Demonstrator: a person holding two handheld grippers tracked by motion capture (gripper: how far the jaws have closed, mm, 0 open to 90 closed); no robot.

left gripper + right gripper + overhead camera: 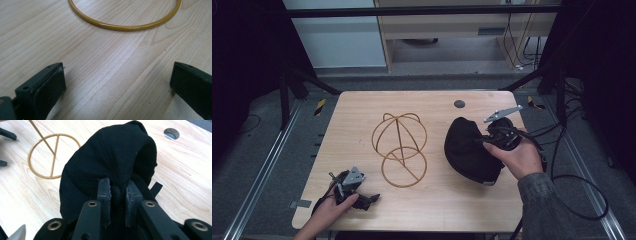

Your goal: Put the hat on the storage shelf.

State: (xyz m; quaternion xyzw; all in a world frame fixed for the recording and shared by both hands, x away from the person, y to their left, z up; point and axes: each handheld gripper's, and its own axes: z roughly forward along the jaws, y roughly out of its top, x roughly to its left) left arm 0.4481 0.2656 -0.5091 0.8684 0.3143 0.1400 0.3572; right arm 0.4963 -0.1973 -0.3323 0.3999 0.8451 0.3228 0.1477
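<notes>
A black fabric cap (469,149) hangs at the right side of the table, and my right gripper (488,136) is shut on a fold of it. In the right gripper view the cap (110,160) bulges above the jaws, which pinch black cloth between their pads (104,192). A gold wire hat stand (400,148) with a round base ring (47,157) sits at the table's middle. My left gripper (367,200) rests low near the front left edge, open with nothing between its fingers (50,85). The ring's near arc (125,25) lies just ahead of it.
The light wooden table (362,110) has a round grommet hole (459,104) at the back right. Black cables (572,175) trail off the right edge. Dark frame rails run along both sides of the table.
</notes>
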